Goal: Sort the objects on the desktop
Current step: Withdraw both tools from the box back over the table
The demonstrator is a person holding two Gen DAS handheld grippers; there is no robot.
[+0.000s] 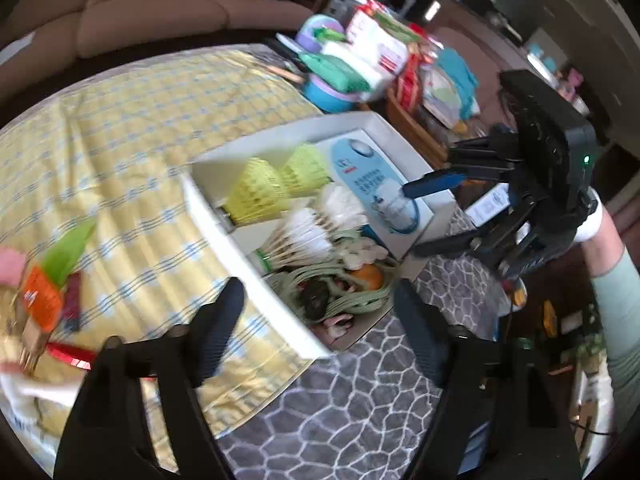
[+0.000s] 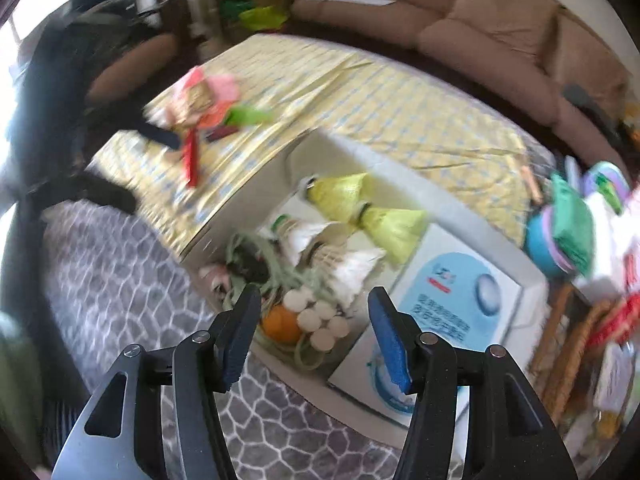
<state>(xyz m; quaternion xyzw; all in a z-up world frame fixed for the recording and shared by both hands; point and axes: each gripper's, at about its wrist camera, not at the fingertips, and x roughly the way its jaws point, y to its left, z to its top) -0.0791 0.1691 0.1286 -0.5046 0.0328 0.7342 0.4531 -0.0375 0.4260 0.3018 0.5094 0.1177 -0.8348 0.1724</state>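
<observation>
Claws both empty: left claw [image 1: 316,328] spread wide, right claw [image 2: 312,336] half open, both above white box [image 1: 224,216] of sorted shuttlecocks. Step: between picks, judging. Next: swing left toward loose pile [image 1: 44,296] on surface, beyond left finger.

A box [image 1: 224,216] sits on the tabletop [image 1: 140,128], straddling the edge of a checked cloth [image 1: 120,160] and a patterned mat [image 1: 348,400]. Inside it, two net shuttlecocks [image 1: 280,184] lie toward the far wall, two feathered shuttlecocks [image 1: 308,232] in front of them, a coil of cord [image 1: 352,296] at the near end, and a flat carton [image 1: 380,184] along the right side. Left of the box, a pile of small items [image 1: 48,284] rests on the cloth. Behind the box stands a heap of packets and bowls [image 1: 352,64], with a sofa [image 1: 140,12] beyond the tabletop.
</observation>
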